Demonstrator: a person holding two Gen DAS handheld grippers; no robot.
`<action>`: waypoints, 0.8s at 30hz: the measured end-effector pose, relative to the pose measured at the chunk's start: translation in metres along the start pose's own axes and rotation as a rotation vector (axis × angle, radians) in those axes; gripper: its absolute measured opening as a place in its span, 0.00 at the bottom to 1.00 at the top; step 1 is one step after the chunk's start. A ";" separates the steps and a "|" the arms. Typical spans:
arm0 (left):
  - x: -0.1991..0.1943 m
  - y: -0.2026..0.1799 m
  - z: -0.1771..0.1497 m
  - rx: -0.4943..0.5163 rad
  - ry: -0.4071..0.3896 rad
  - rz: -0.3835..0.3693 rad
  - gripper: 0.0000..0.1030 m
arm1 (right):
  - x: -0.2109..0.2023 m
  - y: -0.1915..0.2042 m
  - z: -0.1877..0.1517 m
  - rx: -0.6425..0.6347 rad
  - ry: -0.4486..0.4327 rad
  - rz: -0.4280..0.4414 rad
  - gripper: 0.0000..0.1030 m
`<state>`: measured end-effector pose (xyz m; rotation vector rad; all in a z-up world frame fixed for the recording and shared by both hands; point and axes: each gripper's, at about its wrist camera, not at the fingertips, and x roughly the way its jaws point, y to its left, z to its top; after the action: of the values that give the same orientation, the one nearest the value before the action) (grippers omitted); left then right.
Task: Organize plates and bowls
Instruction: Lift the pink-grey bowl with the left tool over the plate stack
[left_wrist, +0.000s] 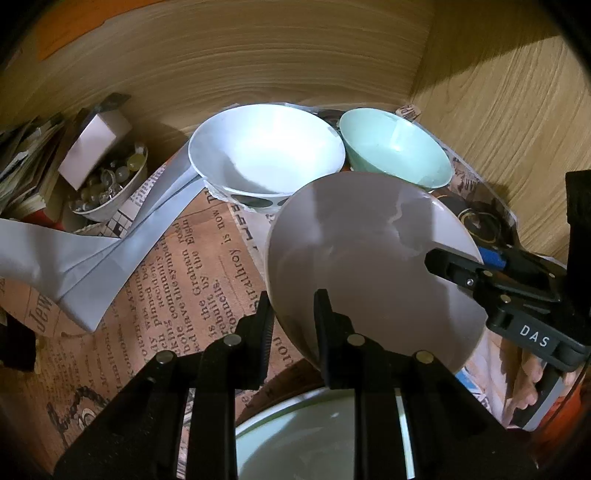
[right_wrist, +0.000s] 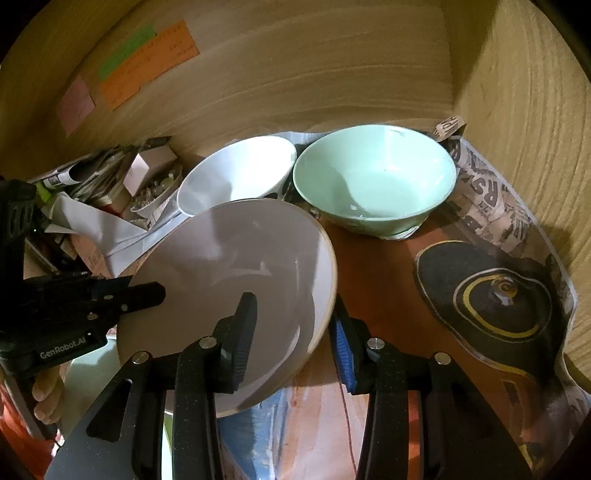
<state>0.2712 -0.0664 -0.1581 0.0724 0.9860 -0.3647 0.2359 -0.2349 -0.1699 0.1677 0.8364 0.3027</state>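
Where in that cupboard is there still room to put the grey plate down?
The widest free patch is the newspaper liner in front of the green bowl, toward the right wall. Another lies on the liner left of the grey plate, below the folded white paper. The back is crowded: white bowl beside the green one, and clutter with a small dish at far left.
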 end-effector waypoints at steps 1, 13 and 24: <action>-0.001 0.000 0.000 -0.001 -0.002 -0.003 0.20 | -0.002 0.000 0.000 0.001 -0.004 0.000 0.35; -0.031 -0.011 -0.003 0.018 -0.080 -0.007 0.20 | -0.033 0.005 0.003 0.005 -0.091 0.000 0.35; -0.066 0.001 -0.017 -0.030 -0.154 -0.011 0.20 | -0.055 0.031 -0.001 -0.052 -0.149 0.011 0.26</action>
<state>0.2253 -0.0438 -0.1127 0.0108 0.8396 -0.3603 0.1943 -0.2234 -0.1231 0.1445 0.6797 0.3177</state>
